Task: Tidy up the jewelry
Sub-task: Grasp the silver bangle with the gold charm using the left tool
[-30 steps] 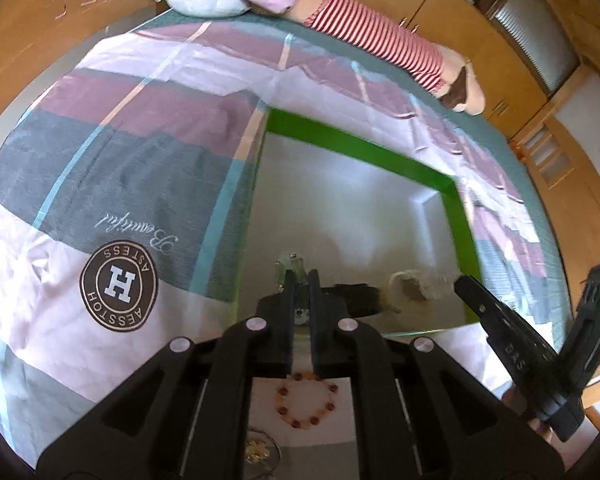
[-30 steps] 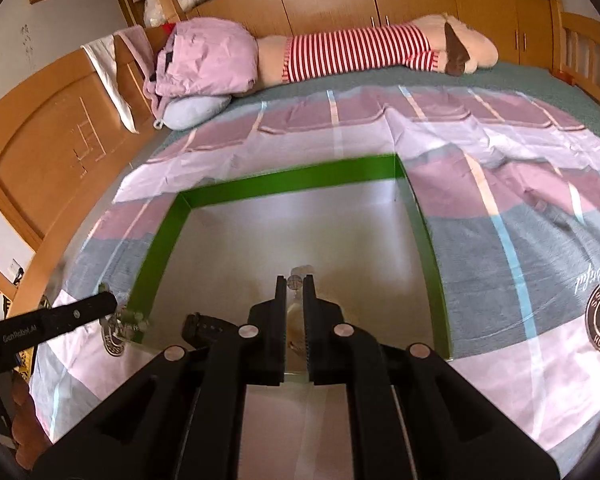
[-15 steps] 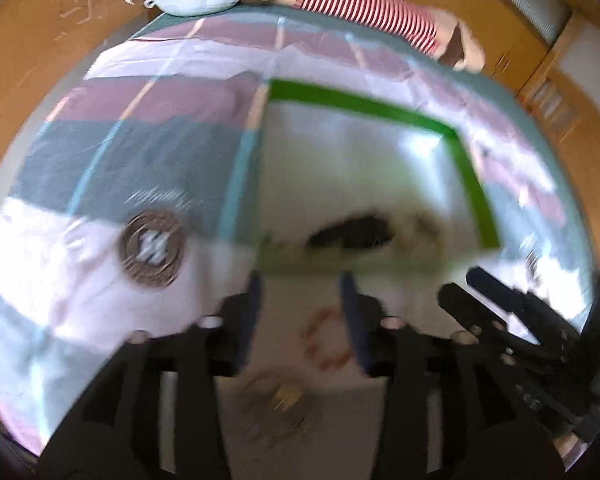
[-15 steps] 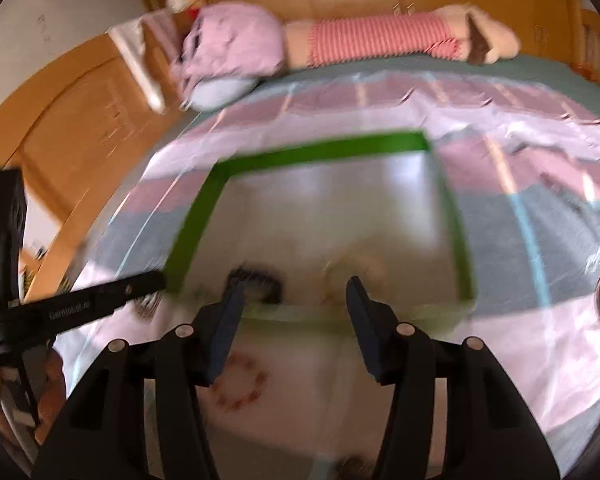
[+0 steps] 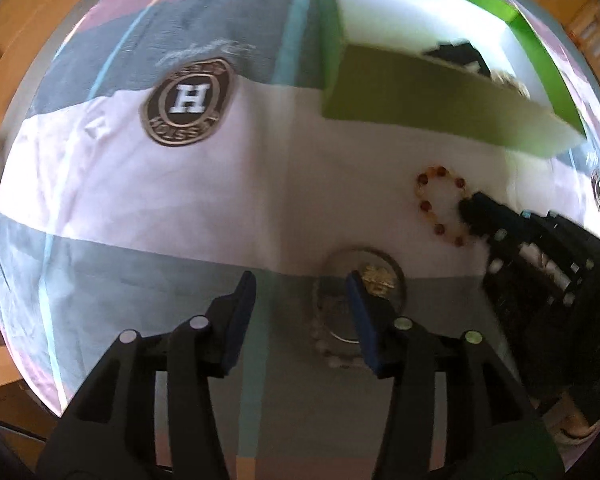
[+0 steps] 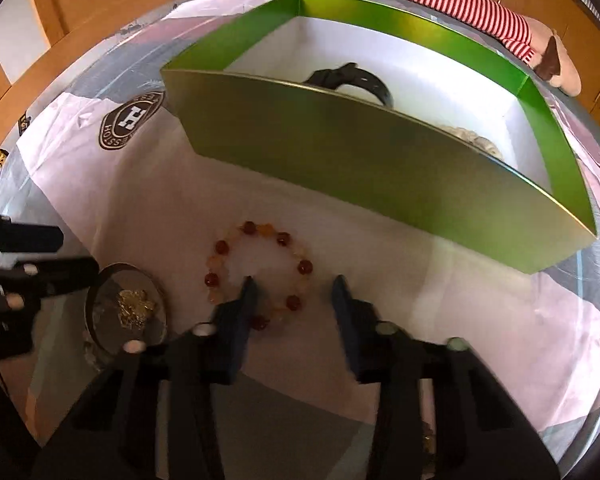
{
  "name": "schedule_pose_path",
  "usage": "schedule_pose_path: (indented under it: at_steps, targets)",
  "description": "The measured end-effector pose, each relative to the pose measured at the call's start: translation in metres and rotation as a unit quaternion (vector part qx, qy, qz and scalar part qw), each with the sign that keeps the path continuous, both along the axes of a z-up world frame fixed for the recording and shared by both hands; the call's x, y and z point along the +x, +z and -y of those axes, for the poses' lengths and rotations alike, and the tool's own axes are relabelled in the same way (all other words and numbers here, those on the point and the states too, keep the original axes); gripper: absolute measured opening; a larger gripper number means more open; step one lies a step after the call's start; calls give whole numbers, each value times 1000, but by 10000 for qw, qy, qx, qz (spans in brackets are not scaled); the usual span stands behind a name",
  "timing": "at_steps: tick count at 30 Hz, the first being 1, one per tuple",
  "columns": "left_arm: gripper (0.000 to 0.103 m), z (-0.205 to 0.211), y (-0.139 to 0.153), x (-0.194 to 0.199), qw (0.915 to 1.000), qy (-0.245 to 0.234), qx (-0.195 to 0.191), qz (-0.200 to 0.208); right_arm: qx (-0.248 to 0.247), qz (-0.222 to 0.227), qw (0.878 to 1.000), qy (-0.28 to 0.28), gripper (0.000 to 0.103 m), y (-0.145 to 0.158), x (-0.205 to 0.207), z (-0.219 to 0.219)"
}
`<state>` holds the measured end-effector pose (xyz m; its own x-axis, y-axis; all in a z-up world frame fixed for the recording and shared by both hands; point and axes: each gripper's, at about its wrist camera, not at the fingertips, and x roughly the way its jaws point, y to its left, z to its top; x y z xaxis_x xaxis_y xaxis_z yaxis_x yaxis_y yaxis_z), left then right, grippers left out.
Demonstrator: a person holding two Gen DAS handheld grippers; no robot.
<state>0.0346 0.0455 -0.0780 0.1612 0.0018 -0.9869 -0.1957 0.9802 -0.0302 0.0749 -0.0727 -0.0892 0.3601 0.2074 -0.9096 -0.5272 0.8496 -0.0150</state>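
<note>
Right gripper (image 6: 292, 292) was spread wide and empty, poised low over the ring of amber and dark-red beads, a bracelet (image 6: 260, 276), on the pale patch of the bedspread (image 6: 148, 208). Its left finger (image 6: 244, 312) already sat inside the loop, right one outside the strand on the far side. Good straddle: my read is closing on that near arc of beads would catch it, provided the tips go down to the cloth first (beads roll, so pinch the strand, not one bead).

Left gripper (image 5: 300, 292) was equally parted, holding nothing, hanging over the round clear-lidded case with a gold ornament inside (image 6: 126, 308). Its right finger (image 5: 360, 312) overlapped the case rim; contact unclear through the blur.

Open green cardboard box with white lining (image 6: 380, 148) stood just beyond the bracelet, holding a black strap-like piece (image 6: 352, 78) and something pale beaded (image 6: 472, 140). Likely destination; lift must clear the tall near wall.
</note>
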Motion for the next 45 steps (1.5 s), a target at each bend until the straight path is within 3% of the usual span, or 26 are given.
schedule_pose_path:
  at_steps: [5,7,9,12,21,27,35,45]
  targets:
    - [42,9,-12,5,9999,-38,56,-105,-17,-249,9986,-467,8,1,11,24]
    - [22,12,-12,8,9999,-12,-85,-69,-96,-258,9973,-682,8,2,14,36]
    - [10,15,-14,11,9999,-4,-144,-64,-43,-350,9954,-896,8,2,16,50]
    - [6,20,-11,14,9993,-23,-366,57,156,-517,9921,-1135,8,2,18,65]
    - [5,28,-16,21,9991,-43,-427,52,-124,-307,9939,-1053,8,-1,11,54]
    - [5,21,-9,26,9987,89,-492,126,-39,-316,9926,-1169,8,-3,7,57]
    - [5,20,18,17,9979,97,-597,248,-226,-191,9905,-1345,8,-2,3,49]
    - [5,11,28,5,9975,63,-517,470,14,-251,9844,-1740,8,1,14,41]
